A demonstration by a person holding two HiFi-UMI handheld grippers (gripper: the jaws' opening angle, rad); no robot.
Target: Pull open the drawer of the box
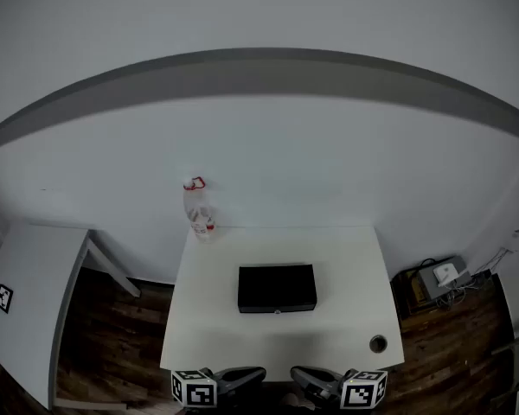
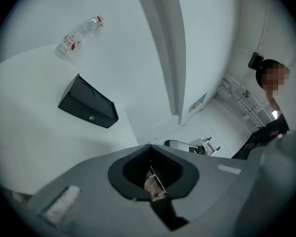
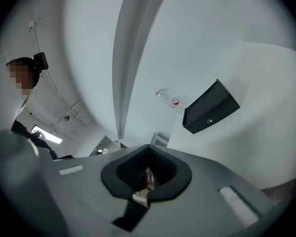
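- At the middle of the white table (image 1: 346, 266), a black box (image 1: 277, 284) is seen lying flat. Its drawer front (image 1: 298, 307) is turned toward the near edge and carries a small pale knob (image 1: 278, 312).
- The drawer is seen shut, its front flush with the rest of the box.
- Along the near edge of the table, the left gripper (image 1: 258, 373) and the right gripper (image 1: 296, 373) are held side by side. Both are kept well apart from the box, with bare tabletop between.
- In the left gripper view, the jaws are seen closed together with nothing held between them; the box is shown up and to the left of them, untouched.
- In the right gripper view, the jaws are likewise closed on nothing; the box is shown up and to the right of them.
- A clear plastic bottle (image 1: 198, 207) with a red cap is placed at the far left corner of the table, well apart from the box.
- A round hole (image 1: 378, 343) is seen in the tabletop near the right near corner.
- A second white table (image 1: 35, 266), marked with a square marker (image 1: 4, 297), is set to the left.
- On the wooden floor (image 1: 112, 335) to the right, a grey device (image 1: 445, 275) with cables is seen.
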